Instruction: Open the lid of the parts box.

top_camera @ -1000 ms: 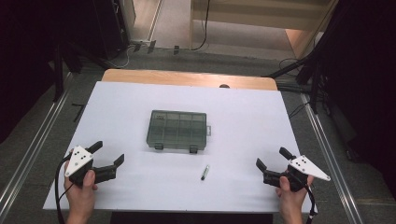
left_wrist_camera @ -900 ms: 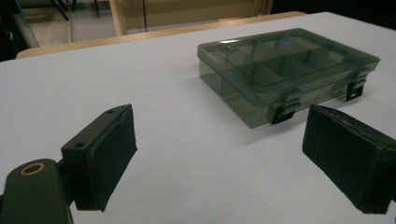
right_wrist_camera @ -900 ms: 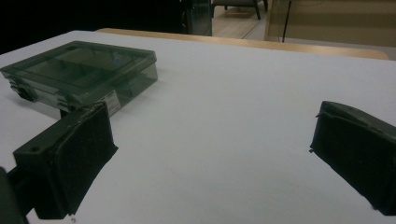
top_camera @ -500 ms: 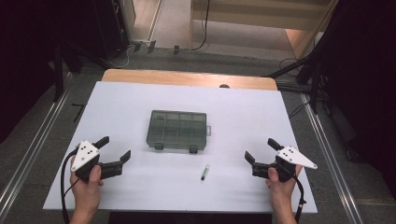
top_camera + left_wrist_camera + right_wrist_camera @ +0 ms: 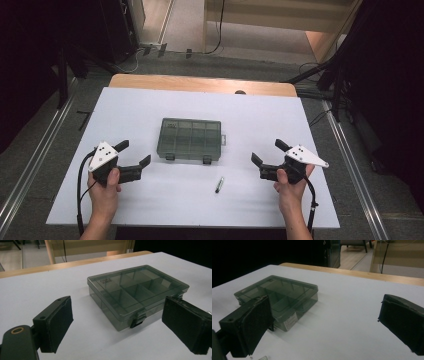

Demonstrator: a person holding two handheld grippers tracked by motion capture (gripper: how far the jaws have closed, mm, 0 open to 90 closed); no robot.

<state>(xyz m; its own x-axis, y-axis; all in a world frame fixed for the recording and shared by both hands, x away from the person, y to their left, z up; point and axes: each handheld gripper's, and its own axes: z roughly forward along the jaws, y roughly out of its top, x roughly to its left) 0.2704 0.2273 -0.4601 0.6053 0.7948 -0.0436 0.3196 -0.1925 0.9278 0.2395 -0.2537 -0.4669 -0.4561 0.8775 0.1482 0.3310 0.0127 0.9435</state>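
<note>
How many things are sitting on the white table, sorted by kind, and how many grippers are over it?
Compartment box, smoky clear plastic, lid shut: 1
Small pen-like stick near the front edge: 1
Hand-held grippers, both with jaws open: 2, the left gripper and the right gripper
Total: 4

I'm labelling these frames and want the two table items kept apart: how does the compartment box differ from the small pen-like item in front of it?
The compartment box is broad, flat and see-through grey with dividers; the pen-like item is thin and far smaller. The box sits square between both grippers; the item lies slanted, nearer the right gripper. Both rest untouched on the white table.
</note>
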